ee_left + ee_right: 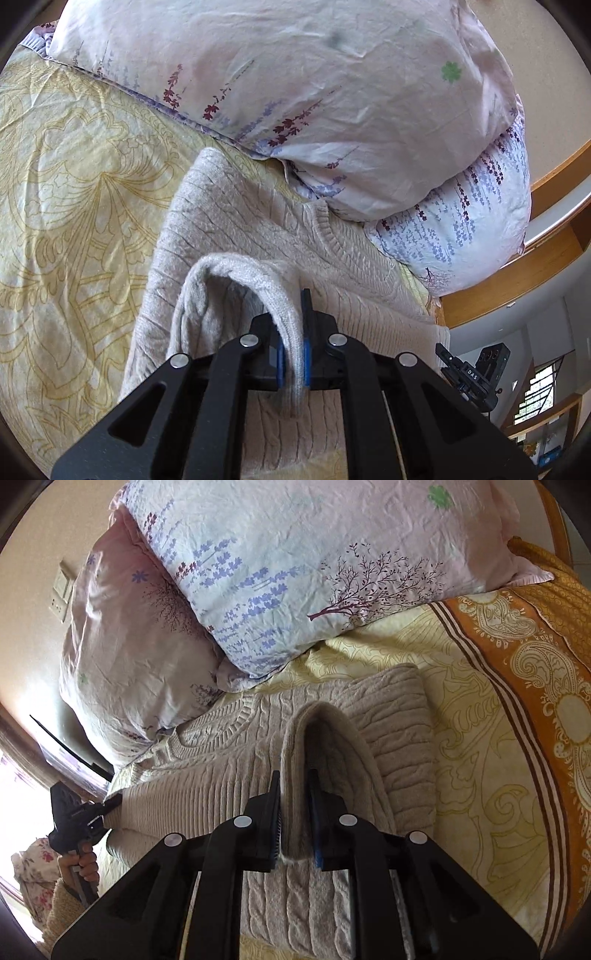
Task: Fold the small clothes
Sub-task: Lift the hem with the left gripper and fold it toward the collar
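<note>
We saw a beige cable-knit sweater [236, 221] spread flat on the bed, lying on a yellow patterned bedsheet [74, 192]. Its ribbed neckline pointed toward the head of the bed, and its far edge sat close under the pillows.

Left gripper [292, 332] was clenched on a doubled-over fold of the sweater; the knit looped up and over from the left and ran down between the blue pads [306, 360], with the fold end hanging below them. Right gripper [295, 805] was likewise clamped on a raised fold of the same sweater, the knit pinched between its blue pads [317, 843] and peaking ahead of the fingertips. Both folds were lifted off the flat body of the garment, which lay under them.

Two floral pillows [295, 74] were stacked at the head of the bed, pale pink and lilac with purple sprigs and a green clover print. In the right wrist view the sheet's orange paisley border [517, 686] ran along the bed's right side. A wooden bed frame [517, 280] showed past the pillows in the left wrist view.

In the right wrist view, the person's hand [83, 866] gripped the other gripper's handle at the sweater's left edge. No containers were in view.
</note>
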Available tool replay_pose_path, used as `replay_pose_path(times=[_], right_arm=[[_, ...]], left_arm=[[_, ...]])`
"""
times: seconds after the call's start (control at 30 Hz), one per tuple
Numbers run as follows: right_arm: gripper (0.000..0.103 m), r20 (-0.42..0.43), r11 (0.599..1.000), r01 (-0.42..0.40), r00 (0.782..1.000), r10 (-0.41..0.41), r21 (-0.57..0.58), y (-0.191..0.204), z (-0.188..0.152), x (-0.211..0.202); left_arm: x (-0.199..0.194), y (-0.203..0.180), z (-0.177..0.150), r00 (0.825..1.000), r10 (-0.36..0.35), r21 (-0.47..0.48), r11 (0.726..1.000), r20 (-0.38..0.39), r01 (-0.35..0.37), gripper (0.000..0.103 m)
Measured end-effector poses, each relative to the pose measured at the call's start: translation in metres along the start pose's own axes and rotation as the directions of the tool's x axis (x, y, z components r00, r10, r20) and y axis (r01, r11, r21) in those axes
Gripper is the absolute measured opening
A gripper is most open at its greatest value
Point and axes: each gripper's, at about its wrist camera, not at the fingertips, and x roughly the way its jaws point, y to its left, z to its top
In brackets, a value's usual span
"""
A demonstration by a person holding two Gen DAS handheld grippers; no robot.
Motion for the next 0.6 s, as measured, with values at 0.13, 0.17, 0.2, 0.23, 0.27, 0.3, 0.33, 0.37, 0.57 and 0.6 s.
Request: replay_pose_path(times=[0.13, 0.17, 0.2, 0.23, 0.27, 0.3, 0.33, 0.37, 0.57, 0.6], right_arm=[[0.011, 0.052, 0.997, -0.058, 0.997, 0.055, 0.052, -0.004, 0.006, -0.006], [0.011, 0.079, 0.994, -0.08, 0.994, 0.075, 0.072, -0.005, 0.01, -0.009], [0.011, 0.108, 0.992, -0.094, 0.99, 0.085, 0.089, -0.008, 0.016, -0.012], [0.011, 0.137, 0.989, -0.104, 0.987, 0.089, 0.106, -0.01, 0.021, -0.014], [0.011, 0.162, 0.985, -0.117, 0.982, 0.096, 0.125, -0.013, 0.026, -0.015], [0.011, 0.18, 0.982, -0.123, 0.979, 0.096, 0.143, -0.016, 0.031, -0.015], [0.011, 0.189, 0.979, -0.121, 0.978, 0.089, 0.162, -0.018, 0.035, -0.014], [0.011, 0.194, 0.977, -0.116, 0.978, 0.08, 0.181, -0.021, 0.038, -0.011], [0.011, 0.16, 0.963, -0.086, 0.986, 0.046, 0.254, -0.031, 0.042, 0.013], [0.011, 0.157, 0.964, -0.078, 0.987, 0.038, 0.255, -0.032, 0.043, 0.015]], left_arm=[[0.0, -0.008, 0.003, 1.0, 0.0, 0.018, 1.0, -0.011, 0.0, 0.006], [-0.001, -0.009, 0.007, 1.0, -0.003, 0.02, 1.0, 0.0, 0.003, 0.006], [-0.002, -0.01, 0.012, 1.0, -0.009, 0.014, 1.0, 0.018, 0.009, 0.006], [-0.002, -0.011, 0.018, 0.999, -0.017, 0.009, 1.0, 0.04, 0.017, 0.006], [-0.001, -0.011, 0.025, 0.998, -0.023, 0.006, 1.0, 0.058, 0.023, 0.006], [0.0, -0.011, 0.031, 0.997, -0.029, -0.001, 1.0, 0.074, 0.029, 0.006], [0.001, -0.01, 0.036, 0.996, -0.039, -0.016, 0.999, 0.083, 0.041, 0.006], [0.004, -0.009, 0.04, 0.995, -0.052, -0.038, 0.998, 0.087, 0.056, 0.006], [0.027, 0.003, 0.045, 0.995, -0.059, -0.148, 0.986, 0.076, 0.07, 0.006], [0.03, 0.006, 0.046, 0.995, -0.059, -0.162, 0.984, 0.076, 0.071, 0.006]])
